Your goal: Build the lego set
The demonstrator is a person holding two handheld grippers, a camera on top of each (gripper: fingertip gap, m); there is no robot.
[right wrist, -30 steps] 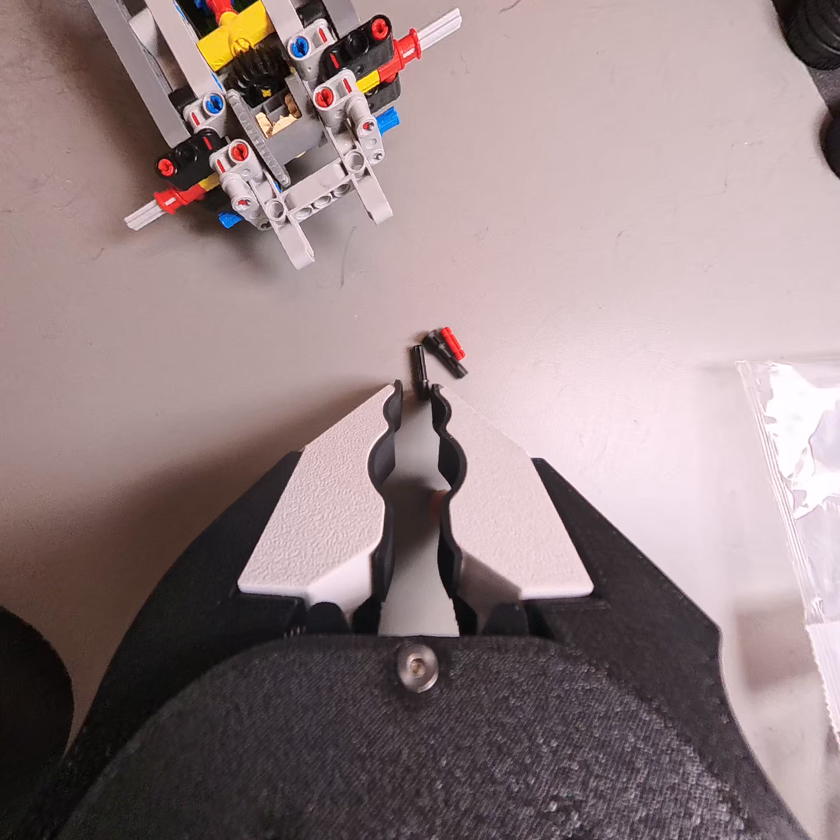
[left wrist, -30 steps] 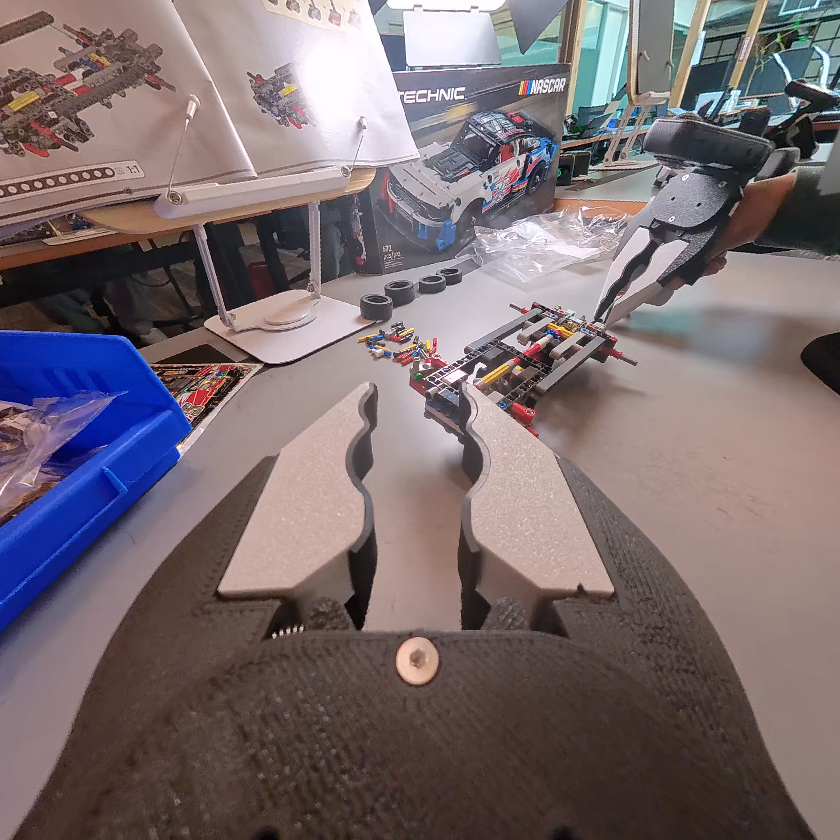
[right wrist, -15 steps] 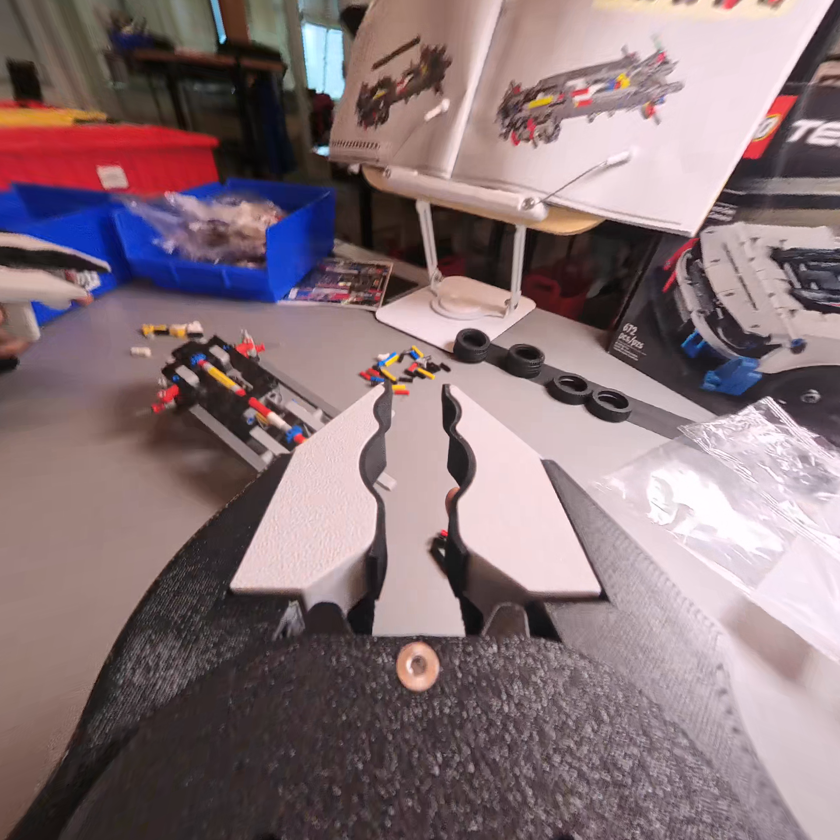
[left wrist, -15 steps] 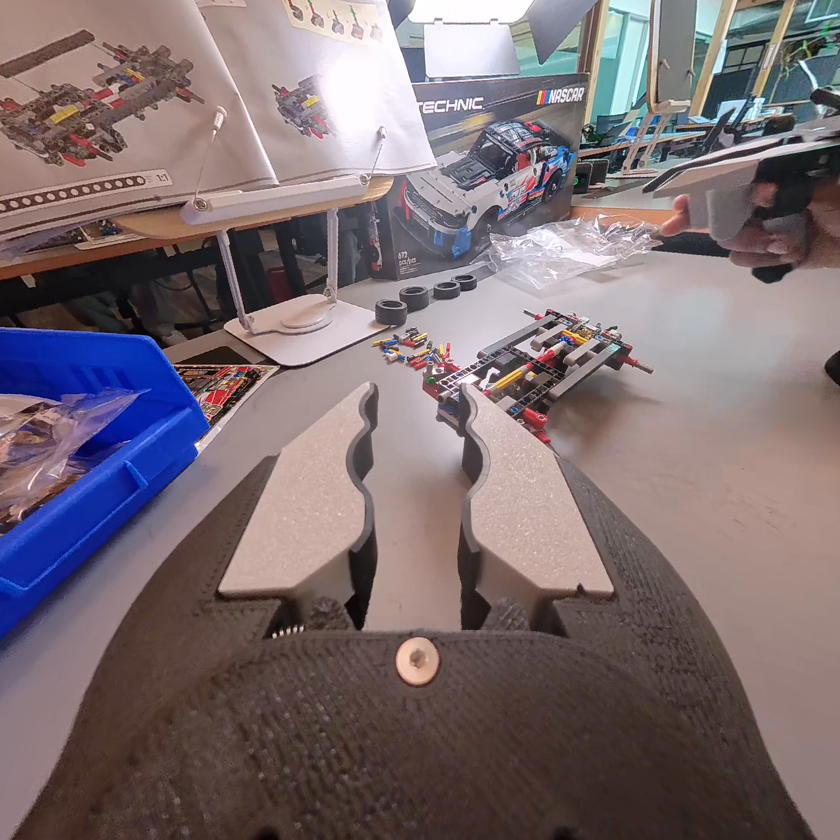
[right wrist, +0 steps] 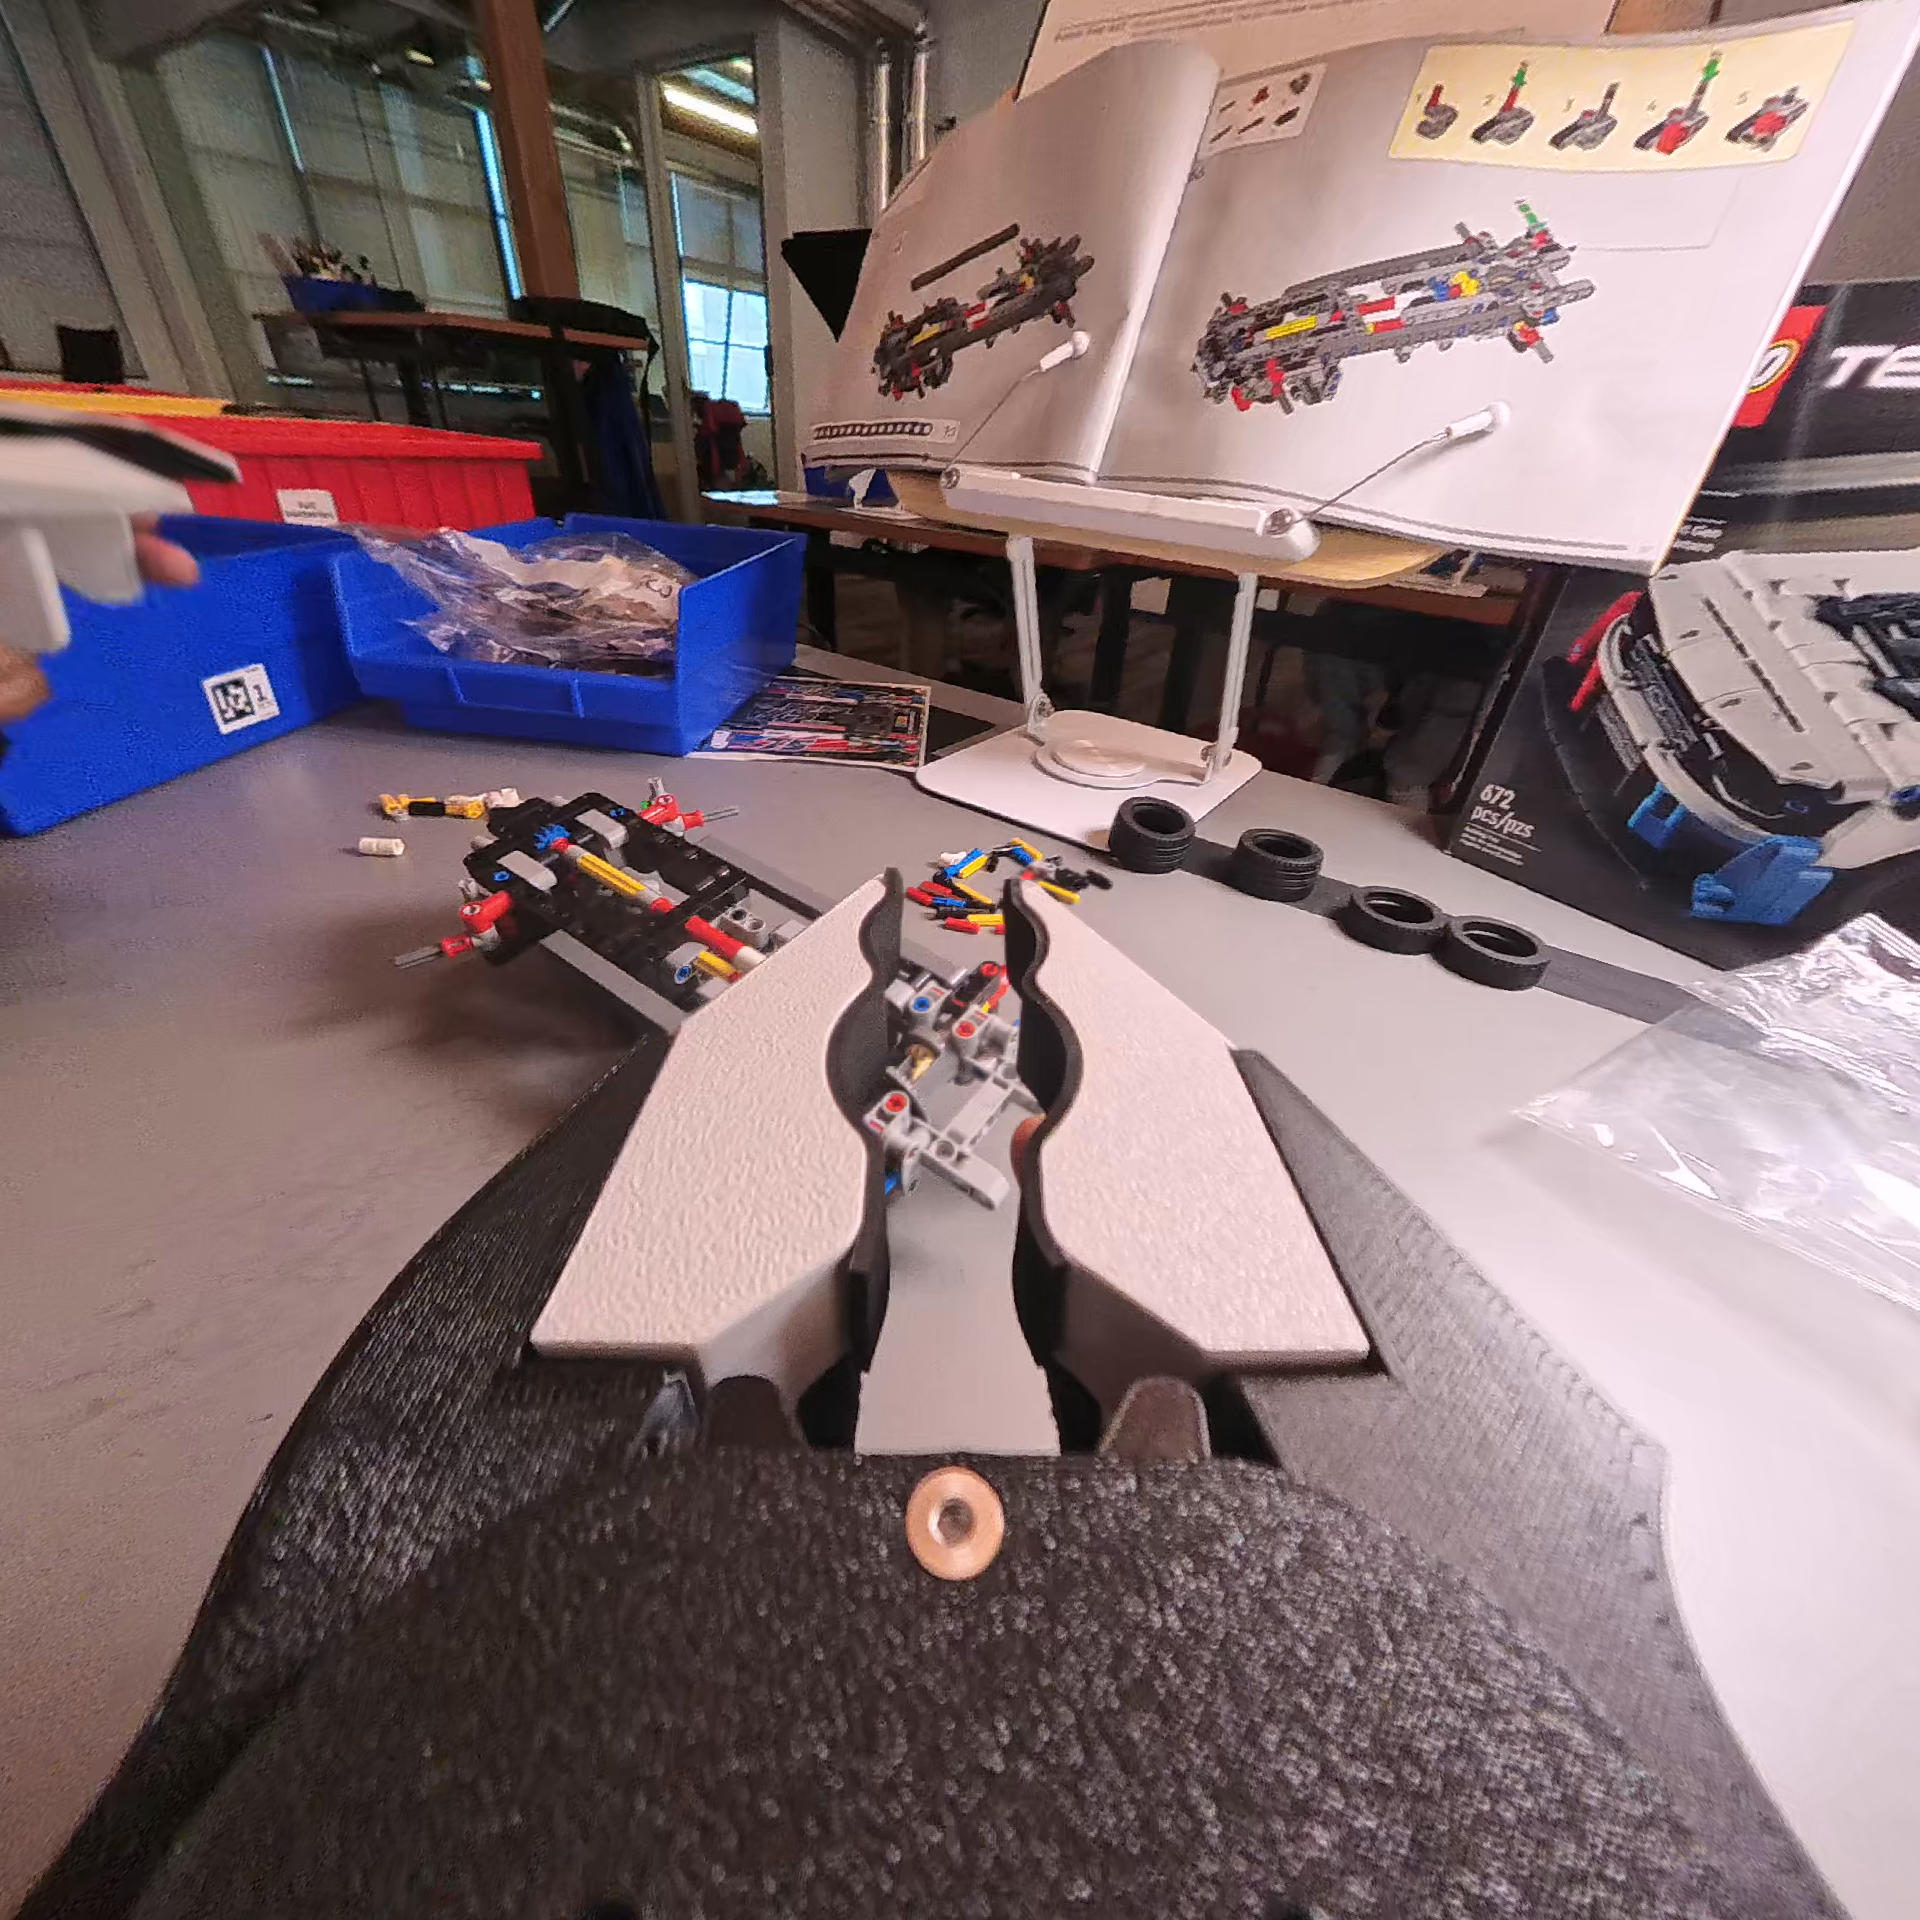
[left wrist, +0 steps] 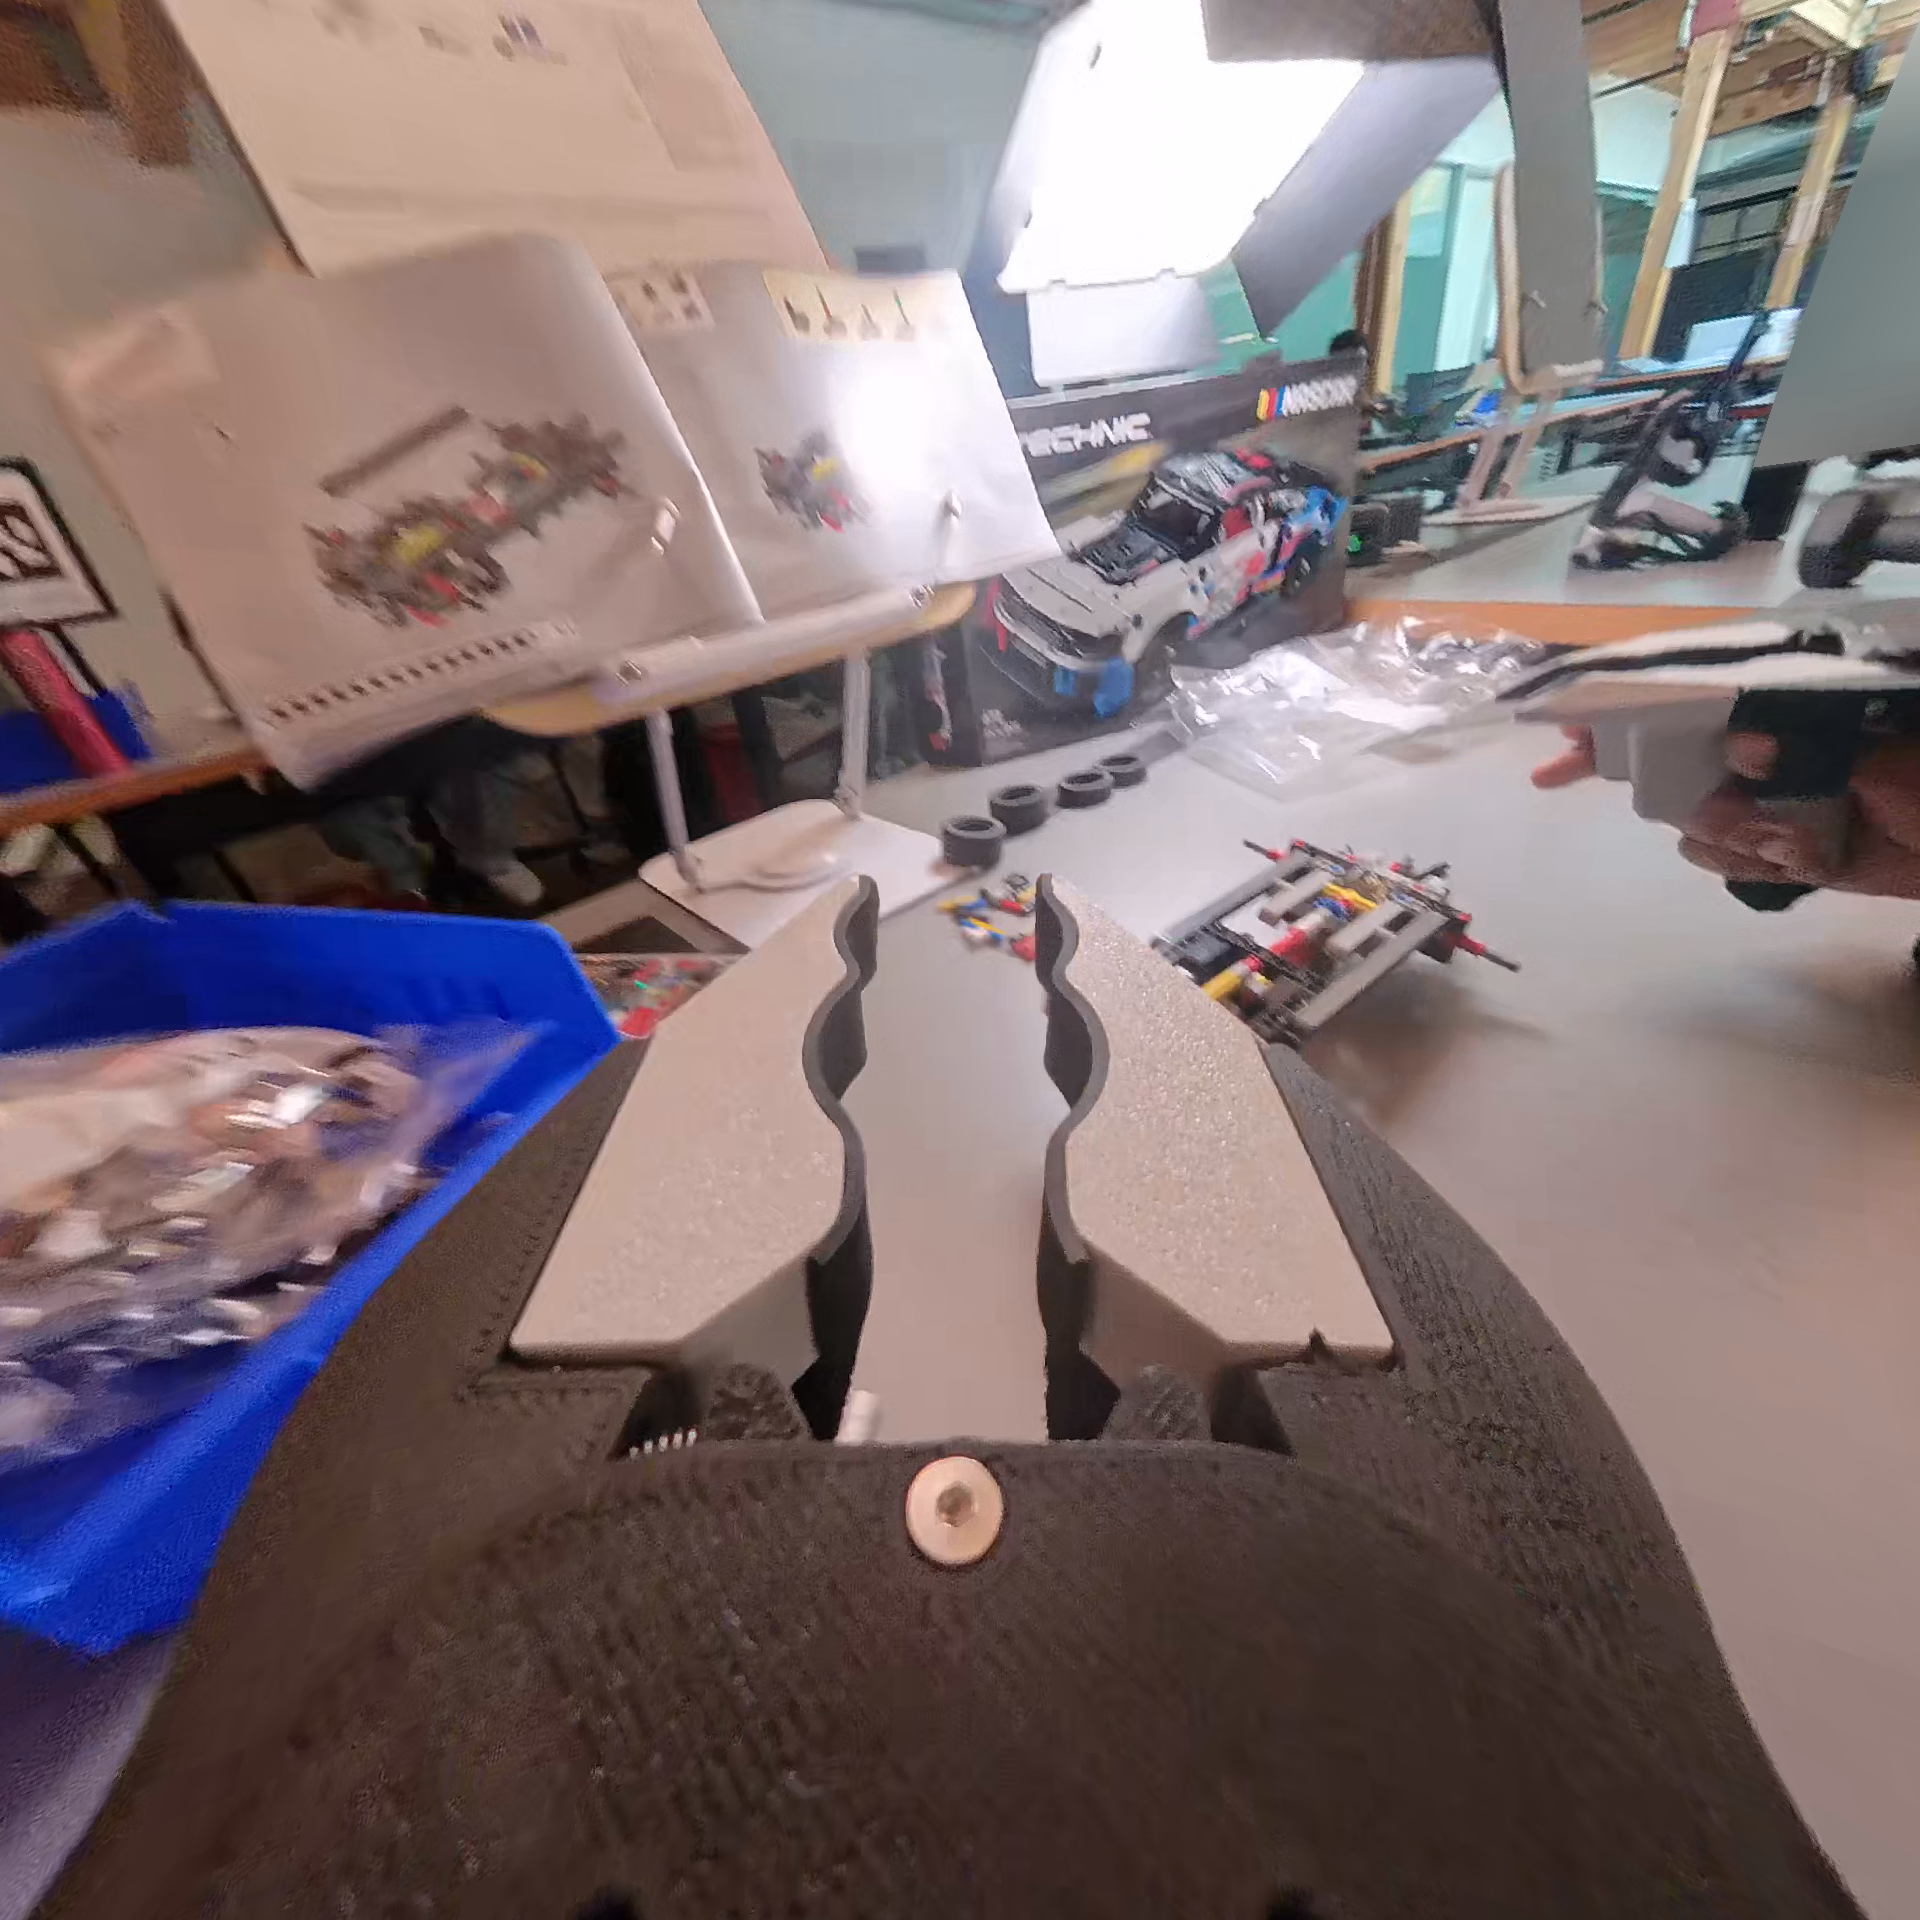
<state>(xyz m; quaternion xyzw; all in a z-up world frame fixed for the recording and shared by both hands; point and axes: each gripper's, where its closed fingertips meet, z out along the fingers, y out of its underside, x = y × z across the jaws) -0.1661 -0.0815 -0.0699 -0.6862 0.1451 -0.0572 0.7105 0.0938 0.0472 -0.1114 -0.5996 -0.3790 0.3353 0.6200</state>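
Right wrist view: I find the lego chassis (right wrist: 623, 894) lying flat on the grey table (right wrist: 208, 1143), its long axis running from the far left toward the near right, where its grey end passes behind and shows between the fingers of my right gripper (right wrist: 948, 904). A thin axle with a red end sticks out from its far-left end. The right gripper's fingers stand spread with a clear gap and grip nothing; whether the grey end of the frame touches them I cannot tell.

Left wrist view: the same chassis (left wrist: 1330, 935) sits ahead and to the right of my left gripper (left wrist: 954, 902), its long axis slanting from near left to far right. The left gripper's fingers are parted and empty, held above the table.

Loose small pieces (right wrist: 997, 883) lie just beyond the chassis, and a few more (right wrist: 436, 805) by its far-left end. Four black tyres (right wrist: 1320, 883) stand in a row further back. Behind them an open instruction booklet (right wrist: 1351, 291) rests on a white stand (right wrist: 1091, 758), showing frame diagrams. The set's box (right wrist: 1745, 707), with a car pictured on it, carries printed branding that I do not record. A blue bin (right wrist: 582, 644) holds bagged parts, a sticker sheet (right wrist: 821, 722) lies beside it, and clear plastic bags (right wrist: 1766, 1112) lie to the right.
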